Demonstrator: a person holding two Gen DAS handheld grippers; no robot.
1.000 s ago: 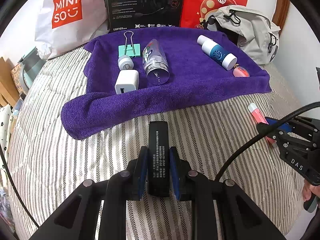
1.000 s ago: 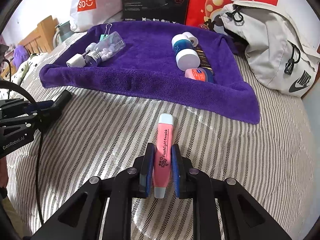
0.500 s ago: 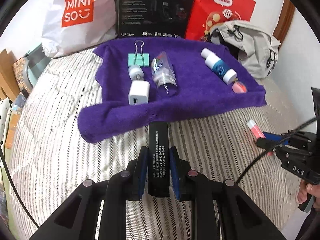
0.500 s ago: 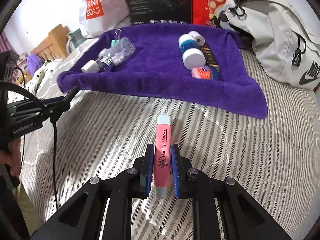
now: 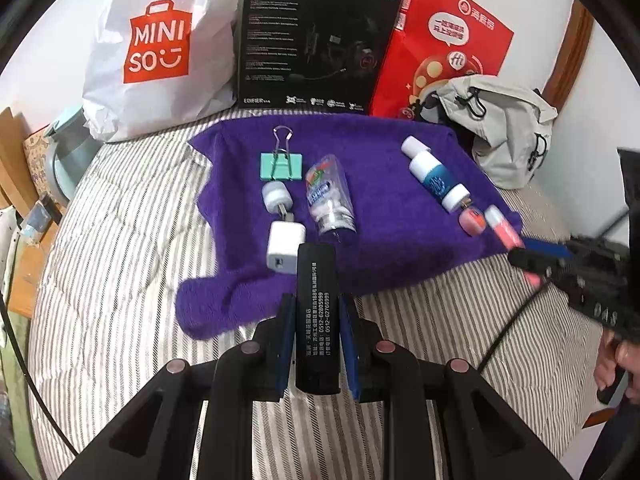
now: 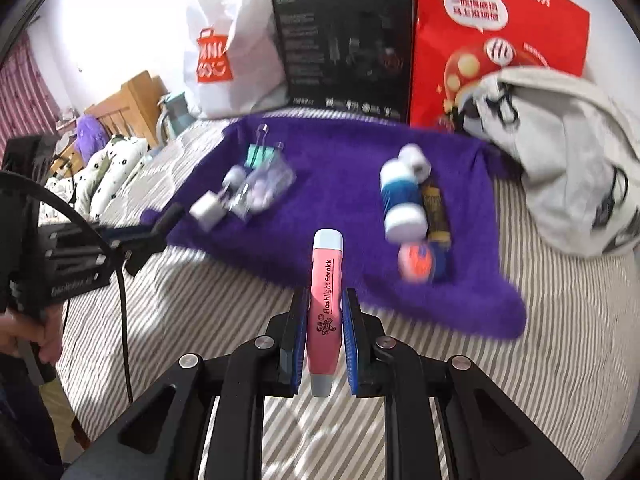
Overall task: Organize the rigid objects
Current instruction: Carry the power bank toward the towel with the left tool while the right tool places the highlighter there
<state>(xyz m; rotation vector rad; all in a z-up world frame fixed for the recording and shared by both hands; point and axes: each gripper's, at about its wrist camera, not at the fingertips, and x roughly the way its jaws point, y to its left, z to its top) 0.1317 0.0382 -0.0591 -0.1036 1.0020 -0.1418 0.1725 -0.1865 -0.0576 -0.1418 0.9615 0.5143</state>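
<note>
My left gripper (image 5: 317, 312) is shut on a black bar-shaped case (image 5: 317, 304) with white print, held just over the near edge of the purple towel (image 5: 380, 184). My right gripper (image 6: 325, 312) is shut on a pink flashlight earpick (image 6: 326, 300), its pale tip over the towel (image 6: 340, 184) edge. On the towel lie a green binder clip (image 5: 281, 166), a white charger (image 5: 285, 246), a clear bottle (image 5: 330, 200), a blue-and-white bottle (image 5: 436, 178) and a small orange-pink ball (image 5: 472, 220). The right gripper shows blurred in the left wrist view (image 5: 536, 256).
The towel lies on a striped bedspread (image 5: 120, 280). Behind it stand a white Miniso bag (image 5: 160, 48), a black box (image 5: 316, 40) and a red bag (image 5: 444, 44). A grey backpack (image 5: 508, 128) sits at the right. A wooden bedside (image 5: 16, 184) edges the left.
Both grippers have risen and moved forward toward the towel, each still holding its object. The pink earpick now reaches the towel's right front edge.
</note>
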